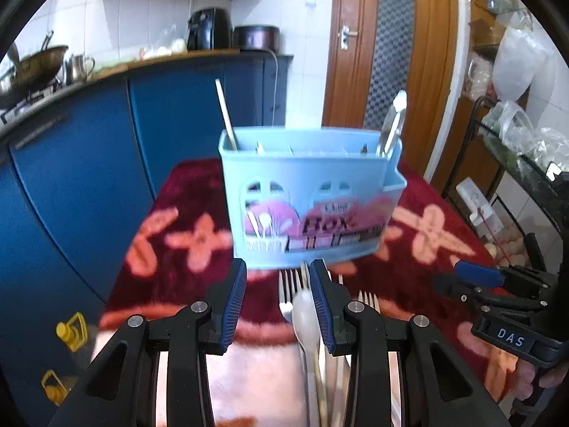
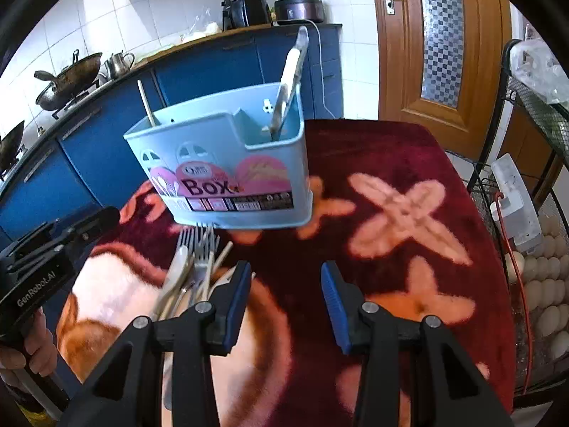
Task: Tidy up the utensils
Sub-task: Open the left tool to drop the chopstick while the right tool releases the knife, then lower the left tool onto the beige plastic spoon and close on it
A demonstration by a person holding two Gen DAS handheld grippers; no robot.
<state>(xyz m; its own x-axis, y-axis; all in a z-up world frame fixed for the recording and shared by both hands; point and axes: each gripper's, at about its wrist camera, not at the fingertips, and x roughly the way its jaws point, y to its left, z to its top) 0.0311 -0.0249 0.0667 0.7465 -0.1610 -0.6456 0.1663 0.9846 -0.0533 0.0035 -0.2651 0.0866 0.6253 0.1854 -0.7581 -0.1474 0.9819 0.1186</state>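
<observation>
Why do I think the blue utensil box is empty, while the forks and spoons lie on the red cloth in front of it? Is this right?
Not quite: the blue utensil box is not empty. The right wrist view shows a wooden stick at its left end and metal utensils standing in the right compartment. The forks and spoons do lie on the red cloth in front of it.

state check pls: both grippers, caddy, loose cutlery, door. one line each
left gripper: jaws open, empty, over the cutlery pile
right gripper: jaws open, empty, above the cloth
blue utensil box: upright on the table, holding a wooden stick and tongs
forks and spoons: loose, lying flat in front of the box
door: shut
</observation>
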